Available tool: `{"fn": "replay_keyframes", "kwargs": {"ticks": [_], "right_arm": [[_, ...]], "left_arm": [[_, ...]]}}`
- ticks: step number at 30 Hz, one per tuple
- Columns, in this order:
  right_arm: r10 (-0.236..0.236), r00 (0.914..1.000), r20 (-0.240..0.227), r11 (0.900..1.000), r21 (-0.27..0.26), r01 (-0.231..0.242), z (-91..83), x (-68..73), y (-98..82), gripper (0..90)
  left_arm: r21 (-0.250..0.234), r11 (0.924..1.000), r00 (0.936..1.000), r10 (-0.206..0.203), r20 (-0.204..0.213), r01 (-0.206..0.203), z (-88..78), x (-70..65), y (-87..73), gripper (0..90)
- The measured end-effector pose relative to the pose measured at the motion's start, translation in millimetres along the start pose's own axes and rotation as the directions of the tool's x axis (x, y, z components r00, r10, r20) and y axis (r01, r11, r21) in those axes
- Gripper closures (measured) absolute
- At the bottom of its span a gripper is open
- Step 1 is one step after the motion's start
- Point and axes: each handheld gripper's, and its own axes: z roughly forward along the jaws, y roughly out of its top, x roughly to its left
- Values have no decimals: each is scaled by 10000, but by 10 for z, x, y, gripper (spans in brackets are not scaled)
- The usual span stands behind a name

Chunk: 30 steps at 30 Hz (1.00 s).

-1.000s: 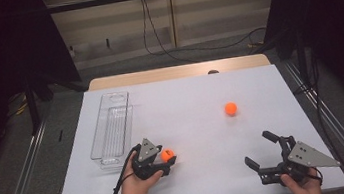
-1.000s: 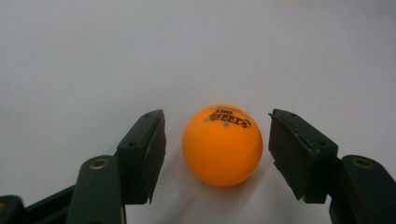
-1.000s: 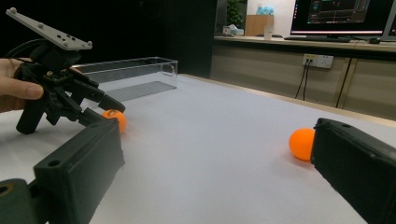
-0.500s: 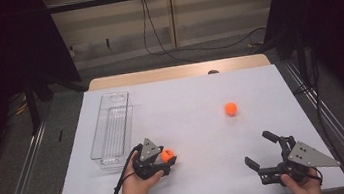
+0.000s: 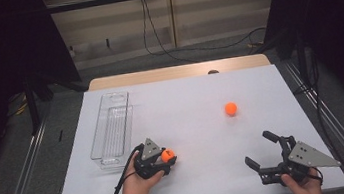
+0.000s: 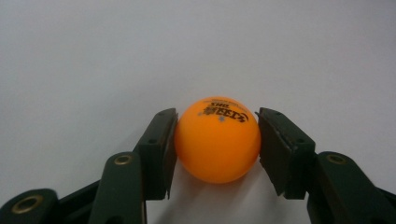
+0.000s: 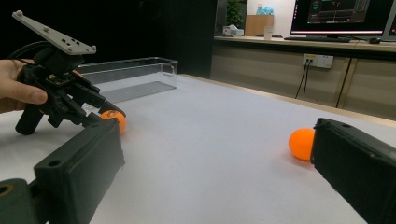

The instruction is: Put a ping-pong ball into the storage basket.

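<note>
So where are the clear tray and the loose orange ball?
clear tray (image 5: 111, 127), high view, on its ribbed floor.
loose orange ball (image 5: 231, 109), high view, on the middle of the ball.

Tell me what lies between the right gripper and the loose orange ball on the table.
Nothing: in the high view, only bare white table stretches from the open right gripper to the loose orange ball. The other ball sits in the left gripper.

My left gripper (image 5: 166, 159), lower-left of frame, jaws just closed, seemingly clamped; right gripper (image 5: 264, 153), lower-right, jaws wide apart.
</note>
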Motion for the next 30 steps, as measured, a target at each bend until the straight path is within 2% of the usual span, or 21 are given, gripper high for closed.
{"fn": "replay_keyframes", "kwargs": {"ticks": [11, 19, 21, 30], "right_arm": [[38, 10000, -17, 10000, 2, -38, -2, -2, 0, 18], [26, 10000, -51, 10000, 3, -26, 3, -1, -3, 19], [14, 10000, -49, 10000, 6, -14, 5, 0, -3, 19], [24, 10000, -46, 10000, -6, -24, 4, 0, -2, 19]], "left_arm": [[-72, 10000, 10000, -13, 55, 13, -3, -6, 2, 508], [-291, 9995, 9998, -138, 156, 143, -28, 6, 15, 508], [-393, 9988, 9994, -293, 197, 300, -36, 12, 18, 508], [-446, 9982, 9987, -377, 338, 392, -43, 24, 31, 508]]}}
